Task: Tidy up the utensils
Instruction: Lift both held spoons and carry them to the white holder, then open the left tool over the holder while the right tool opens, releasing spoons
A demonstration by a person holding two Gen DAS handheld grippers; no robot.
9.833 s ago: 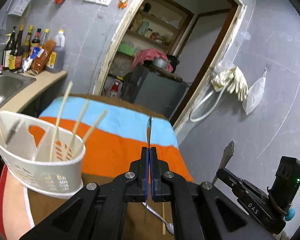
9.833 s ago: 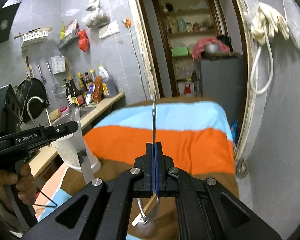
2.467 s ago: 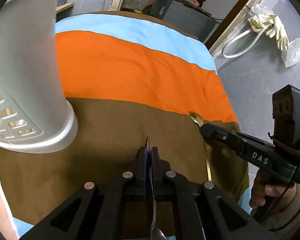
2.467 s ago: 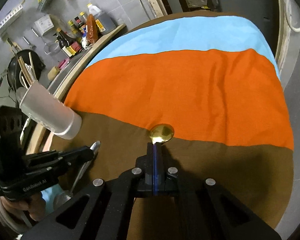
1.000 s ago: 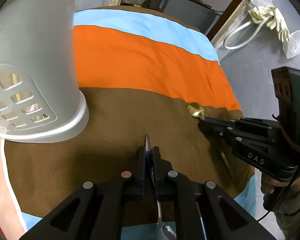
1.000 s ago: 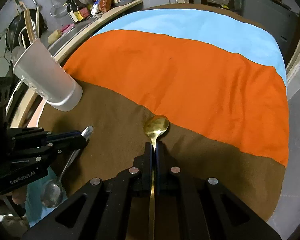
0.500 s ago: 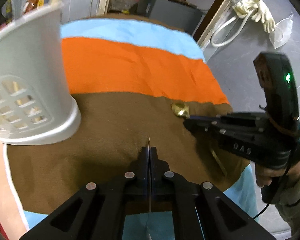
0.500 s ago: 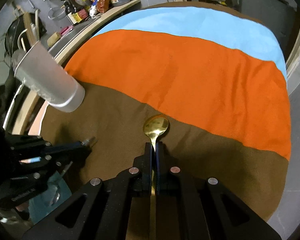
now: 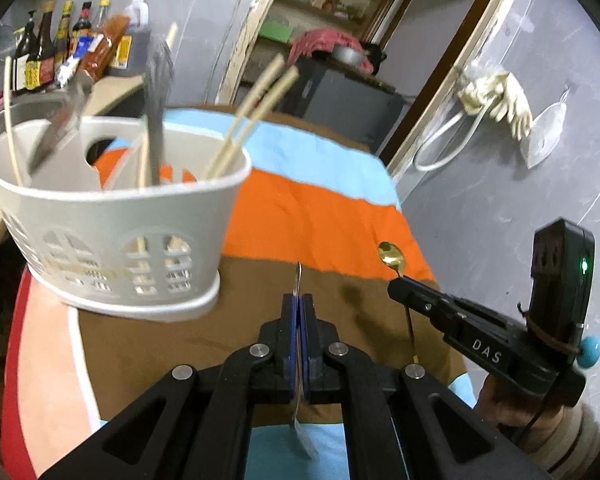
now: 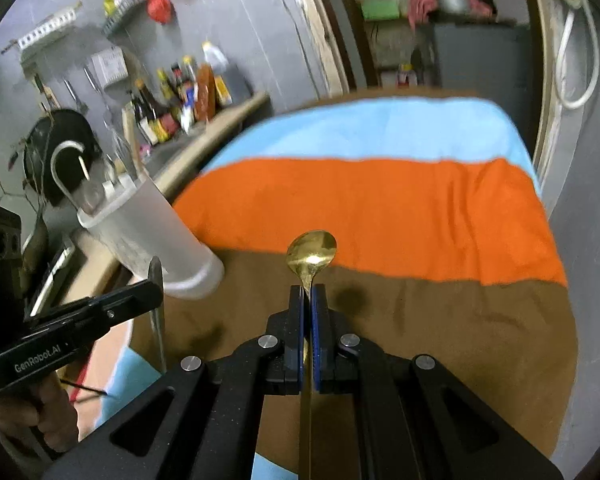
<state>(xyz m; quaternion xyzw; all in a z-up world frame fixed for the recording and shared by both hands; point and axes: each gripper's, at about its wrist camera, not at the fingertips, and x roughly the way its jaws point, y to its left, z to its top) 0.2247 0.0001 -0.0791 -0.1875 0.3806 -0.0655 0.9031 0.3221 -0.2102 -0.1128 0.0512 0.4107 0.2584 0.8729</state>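
My left gripper (image 9: pixel 299 300) is shut on the thin handle of a silver spoon (image 9: pixel 299 276), held edge-on above the brown stripe of the tablecloth (image 9: pixel 160 344), its bowl hanging below the fingers. A white perforated utensil caddy (image 9: pixel 112 240) stands close on the left, holding chopsticks (image 9: pixel 252 120) and dark utensils. My right gripper (image 10: pixel 308 292) is shut on a gold spoon (image 10: pixel 311 250), bowl forward. That gold spoon (image 9: pixel 392 258) and right gripper (image 9: pixel 400 286) show on the right of the left wrist view. The left gripper (image 10: pixel 152 288), silver spoon (image 10: pixel 157 332) and caddy (image 10: pixel 152 232) appear left in the right wrist view.
The cloth has brown, orange (image 10: pixel 360 208) and light blue stripes. A counter with sauce bottles (image 10: pixel 180 100) and a sink runs along the back left. A doorway with a dark cabinet (image 9: pixel 340 92) lies behind. The grey wall with hanging gloves (image 9: pixel 496 96) is close on the right.
Both grippers have lifted off the cloth with their spoons and tilted upward. The caddy's rim and the room behind have come into view.
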